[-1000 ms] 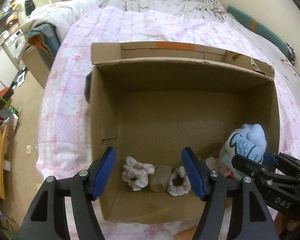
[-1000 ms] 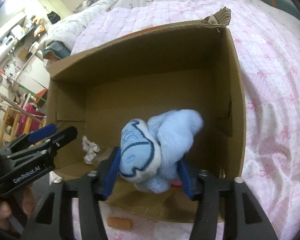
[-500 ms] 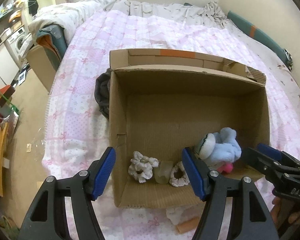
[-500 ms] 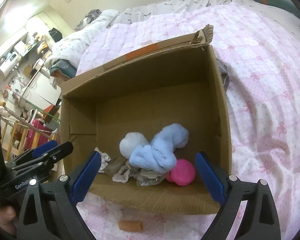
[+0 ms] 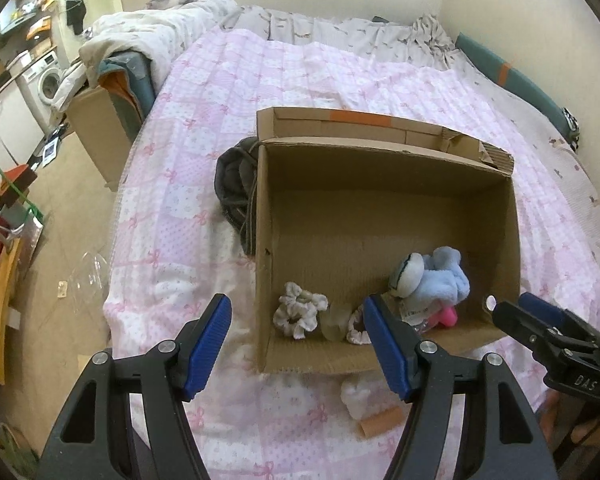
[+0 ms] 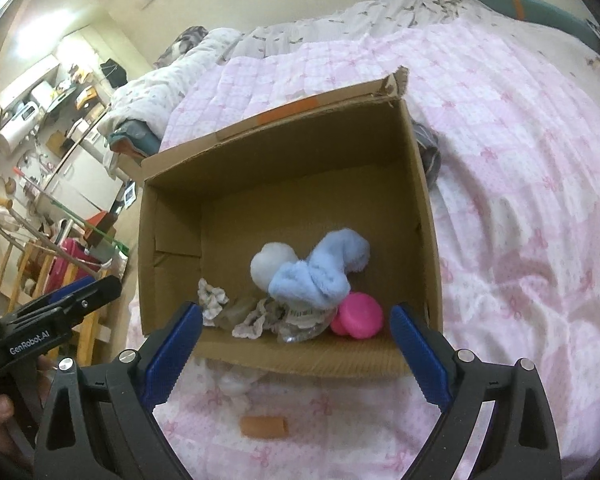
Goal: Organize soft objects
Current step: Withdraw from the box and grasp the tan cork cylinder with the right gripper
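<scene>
An open cardboard box [image 5: 384,168] [image 6: 424,216] sits on a pink quilted bed. Along its near wall lie a light blue fluffy sock bundle [image 5: 440,280] [image 6: 320,272], a pink ball [image 6: 360,316] [image 5: 446,317], a white scrunchie [image 5: 298,310] [image 6: 211,300], a translucent lump [image 5: 334,318] and a second scrunchie [image 6: 256,320]. My left gripper [image 5: 298,344] is open and empty, above the box's near left corner. My right gripper [image 6: 296,346] is open and empty, back from the box's near wall. Outside the box lie a white soft piece [image 5: 358,396] [image 6: 236,380] and an orange cylinder [image 5: 380,426] [image 6: 263,426].
A dark grey garment [image 5: 236,188] is bunched against the box's left side. The bed's left edge drops to a floor with a wooden rack [image 5: 0,300] and another carton [image 5: 96,132]. A pale duvet [image 5: 148,36] is heaped at the head. Pink quilt [image 6: 520,160] stretches right of the box.
My right gripper opened and let the blue sock bundle drop into the box beside the pink ball. Both grippers then pulled back and up from the box.
</scene>
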`<state>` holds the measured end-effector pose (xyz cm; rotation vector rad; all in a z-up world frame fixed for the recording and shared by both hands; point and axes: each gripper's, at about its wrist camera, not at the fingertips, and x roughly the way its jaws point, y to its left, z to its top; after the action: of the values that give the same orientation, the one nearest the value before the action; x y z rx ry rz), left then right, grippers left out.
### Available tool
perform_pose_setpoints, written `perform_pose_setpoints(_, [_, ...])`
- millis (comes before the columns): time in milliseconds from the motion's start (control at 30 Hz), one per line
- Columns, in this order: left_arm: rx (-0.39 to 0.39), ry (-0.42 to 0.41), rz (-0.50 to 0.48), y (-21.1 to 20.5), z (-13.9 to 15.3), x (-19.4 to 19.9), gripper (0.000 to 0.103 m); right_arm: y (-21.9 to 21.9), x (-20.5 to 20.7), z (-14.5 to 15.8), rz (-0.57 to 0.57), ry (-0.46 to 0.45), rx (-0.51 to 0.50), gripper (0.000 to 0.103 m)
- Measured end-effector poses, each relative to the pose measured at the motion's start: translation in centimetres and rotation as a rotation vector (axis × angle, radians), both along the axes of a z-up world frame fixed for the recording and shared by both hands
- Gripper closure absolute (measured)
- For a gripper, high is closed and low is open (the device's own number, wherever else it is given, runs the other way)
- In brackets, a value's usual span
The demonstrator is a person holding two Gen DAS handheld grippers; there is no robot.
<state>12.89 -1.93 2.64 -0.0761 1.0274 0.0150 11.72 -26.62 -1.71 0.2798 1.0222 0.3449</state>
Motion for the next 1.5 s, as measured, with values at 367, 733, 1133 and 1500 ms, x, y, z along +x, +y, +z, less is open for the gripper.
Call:
perform_pose_setpoints(367, [-0.001, 0.001, -0.005, 1.0, 0.2, -3.1, 0.036, 0.4, -2.5, -0.3, -0.011, 0.027, -0.021, 0.002])
perform_pose_setpoints(733, [0.012, 0.024, -0.022, 1.9, -2.7, -5.8, 0.036, 1.2, -3.5, -1.9, -0.017, 0.108, -0.009, 0.002])
perform_pose_setpoints(1133, [-0.014, 0.065, -0.023, 3.5, -8.3, -7.1, 0.036, 2.0, -3.6, -5.7, -0.007, 0.264, 0.012, 0.002])
perform_pose_setpoints(1500, [-0.118, 0.096, 0.056, 5.6, -10.7, -7.5, 0.036, 9.5, -4.0, -11.0, 0.226, 0.377, -0.154, 0.029])
